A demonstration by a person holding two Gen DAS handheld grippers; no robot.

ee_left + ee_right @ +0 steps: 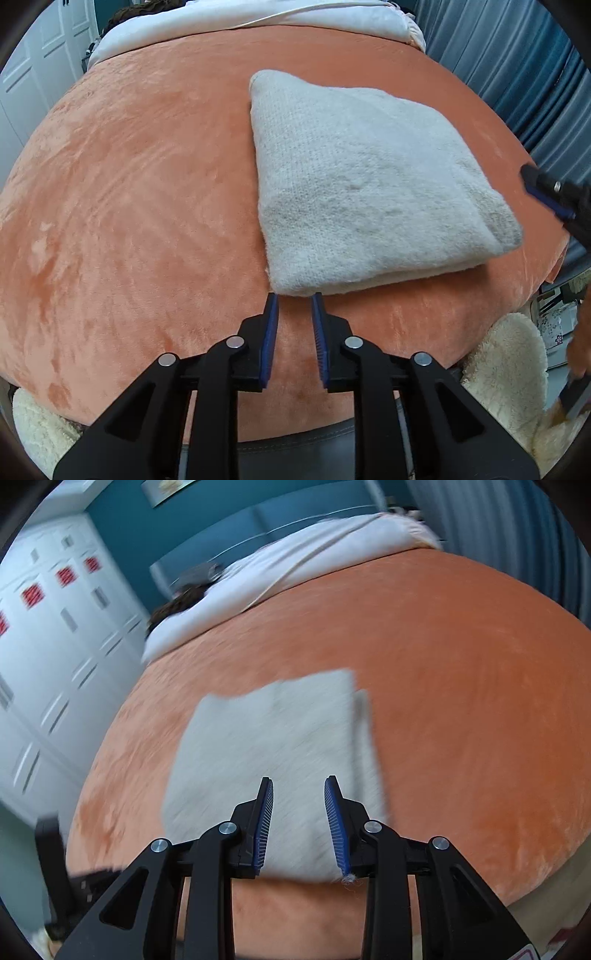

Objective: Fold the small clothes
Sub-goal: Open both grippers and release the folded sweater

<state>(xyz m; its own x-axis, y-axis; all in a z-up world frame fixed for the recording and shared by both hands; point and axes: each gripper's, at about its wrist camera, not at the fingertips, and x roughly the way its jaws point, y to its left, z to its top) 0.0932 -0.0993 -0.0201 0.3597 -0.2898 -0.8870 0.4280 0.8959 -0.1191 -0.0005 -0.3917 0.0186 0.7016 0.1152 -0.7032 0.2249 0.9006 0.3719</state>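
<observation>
Cream-grey fleece garment, folded into a thick square (369, 184), lies on the orange plush bed cover (129, 203). Left hand-held gripper (295, 299), part-open and empty, sits at its near edge; right hand-held gripper (298, 782) hovers above, wider, empty. Folding looks finished; open cover lies left for setting it aside.

We see the left gripper (295, 295) in the lower centre of its own view: matte black linkage arms with triangular cut-outs, four round silver pivot pins, and two slim fingers faced with ribbed blue pads (272, 332). The right gripper (299, 779), lower centre of its view, has the same black frame, silver pins and blue ridged pads (338, 827); a wisp of pale lint clings to the base of one.
</observation>
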